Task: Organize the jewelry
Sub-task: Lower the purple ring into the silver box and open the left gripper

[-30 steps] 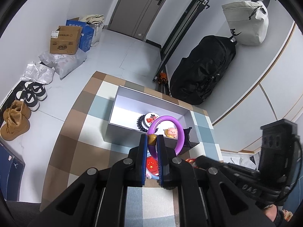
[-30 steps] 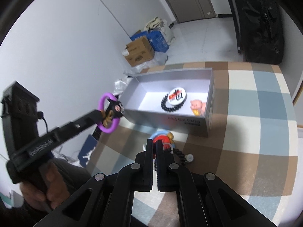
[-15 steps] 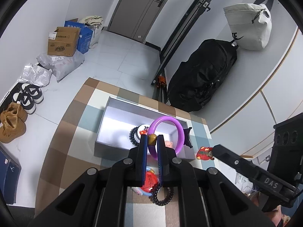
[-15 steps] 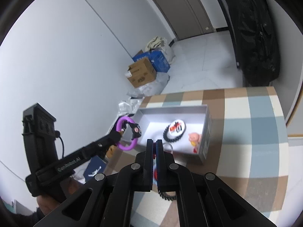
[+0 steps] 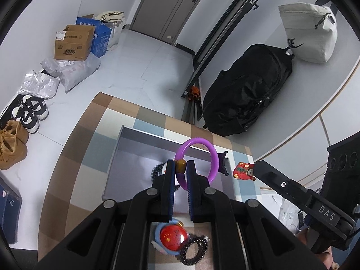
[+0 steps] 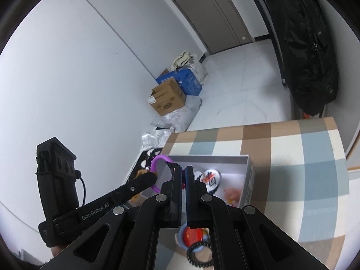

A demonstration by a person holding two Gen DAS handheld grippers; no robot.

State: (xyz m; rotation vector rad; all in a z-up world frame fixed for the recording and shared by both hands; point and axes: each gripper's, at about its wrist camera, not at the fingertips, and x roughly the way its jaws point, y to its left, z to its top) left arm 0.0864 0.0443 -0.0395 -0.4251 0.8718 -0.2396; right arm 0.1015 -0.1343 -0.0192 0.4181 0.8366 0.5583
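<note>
Your left gripper point(image 5: 180, 168) jaws clamp the purple bracelet point(image 5: 198, 164); right gripper point(image 6: 182, 173) jaws pinch a red charm point(image 5: 244, 171). Releasing beyond the grey box point(image 5: 135, 157) rim risks scattering both.

The purple ring point(image 5: 196, 157) clamped in the left gripper point(image 5: 180, 175) looks like smooth, slightly translucent plastic with a soft sheen. Both grippers are matt black plastic with round metal pivot pins; the right gripper point(image 6: 182, 180) has ridged inner faces. Ahead of them, the grey box point(image 5: 126, 157) looks like smooth matt card. The bench point(image 6: 303, 157) under it wears a checked woven cloth, dull in finish. Below the left gripper, the red badge point(image 5: 172, 238) is glossy, catching light, and the dark bead bracelet point(image 5: 193, 250) beside it shines faintly. The red figurine point(image 5: 244, 171) at the right gripper's tip looks glossy.
</note>
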